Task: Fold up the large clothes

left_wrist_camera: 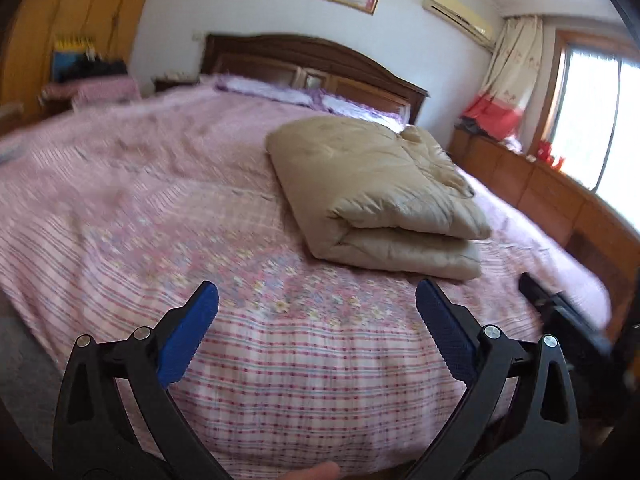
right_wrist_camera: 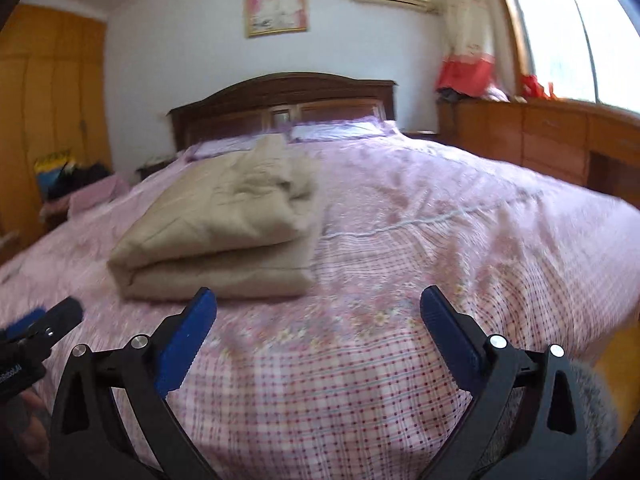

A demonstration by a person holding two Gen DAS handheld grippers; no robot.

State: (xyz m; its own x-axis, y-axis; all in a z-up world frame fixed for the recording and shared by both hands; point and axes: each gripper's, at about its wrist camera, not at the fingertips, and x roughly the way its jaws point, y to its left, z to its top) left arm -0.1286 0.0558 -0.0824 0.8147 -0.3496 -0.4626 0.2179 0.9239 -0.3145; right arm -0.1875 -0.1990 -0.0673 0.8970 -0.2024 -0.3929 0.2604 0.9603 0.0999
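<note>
A beige padded garment (left_wrist_camera: 372, 196) lies folded in a thick stack on the pink checked bed cover (left_wrist_camera: 160, 220). It also shows in the right wrist view (right_wrist_camera: 224, 224), left of centre. My left gripper (left_wrist_camera: 317, 298) is open and empty, held above the foot of the bed, short of the fold. My right gripper (right_wrist_camera: 319, 302) is open and empty, just to the right of the fold's near edge. The left gripper's tip (right_wrist_camera: 48, 324) shows at the left edge of the right wrist view. The right gripper's body (left_wrist_camera: 560, 308) shows at the right in the left wrist view.
A dark wooden headboard (right_wrist_camera: 284, 100) and purple pillows (right_wrist_camera: 336, 130) are at the far end. A wooden cabinet (right_wrist_camera: 552, 140) runs along the right under a window. A wardrobe (right_wrist_camera: 48, 112) and cluttered items stand at the left.
</note>
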